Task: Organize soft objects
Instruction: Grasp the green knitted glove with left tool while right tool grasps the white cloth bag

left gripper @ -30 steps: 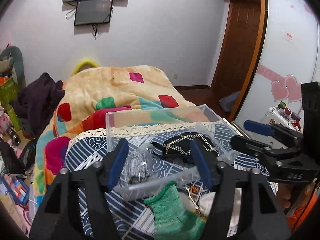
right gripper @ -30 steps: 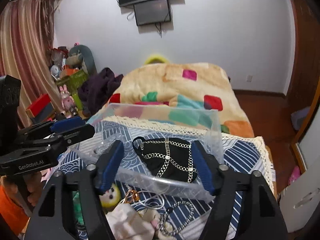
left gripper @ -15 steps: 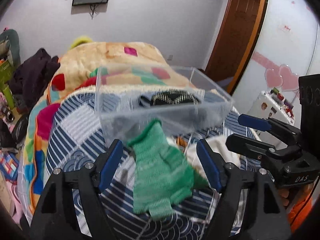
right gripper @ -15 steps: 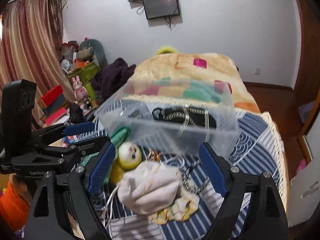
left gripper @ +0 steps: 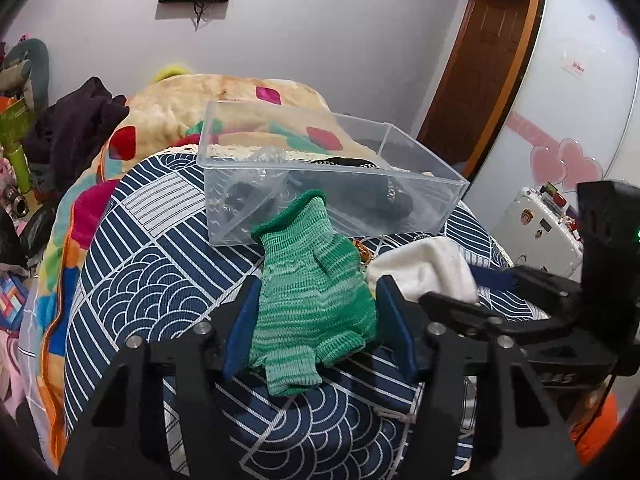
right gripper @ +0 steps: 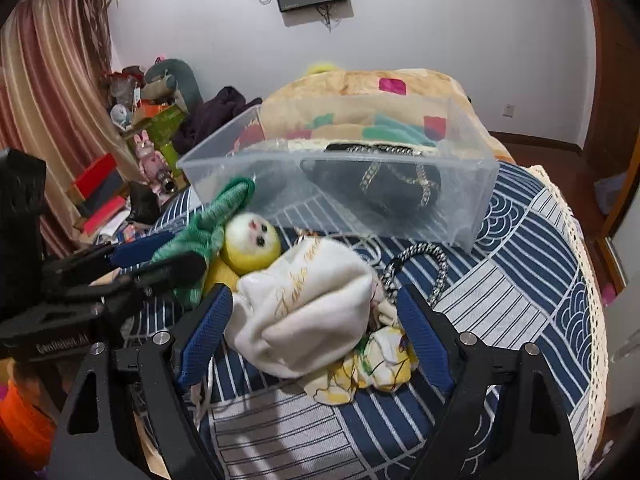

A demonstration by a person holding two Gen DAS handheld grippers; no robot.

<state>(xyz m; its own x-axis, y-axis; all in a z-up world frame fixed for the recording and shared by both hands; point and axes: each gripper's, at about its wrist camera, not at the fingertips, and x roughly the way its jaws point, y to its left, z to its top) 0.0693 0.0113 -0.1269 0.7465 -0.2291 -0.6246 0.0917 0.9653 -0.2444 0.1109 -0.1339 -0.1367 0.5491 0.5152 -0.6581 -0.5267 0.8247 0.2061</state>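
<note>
A green knit glove (left gripper: 310, 288) lies on the blue patterned cloth (left gripper: 160, 280). My left gripper (left gripper: 316, 324) is open, its blue pads on either side of the glove. A white drawstring pouch (right gripper: 304, 300) lies between the open pads of my right gripper (right gripper: 316, 336). A yellow doll (right gripper: 250, 242) lies between the glove (right gripper: 208, 228) and the pouch. A clear plastic box (left gripper: 320, 184) behind them holds a black chain-trimmed item (right gripper: 384, 188) and a crinkled plastic bag (left gripper: 248, 188).
A yellow-patterned cloth (right gripper: 376, 364) and a braided silver chain (right gripper: 424, 268) lie beside the pouch. The bed with its colourful blanket (left gripper: 224, 100) is behind the box. Clutter stands at the left (right gripper: 140, 140). A white cabinet (left gripper: 540, 228) is at the right.
Both grippers have come down and back from over the box. The left one now straddles the green glove and the right one straddles the white pouch. Both stay open.
</note>
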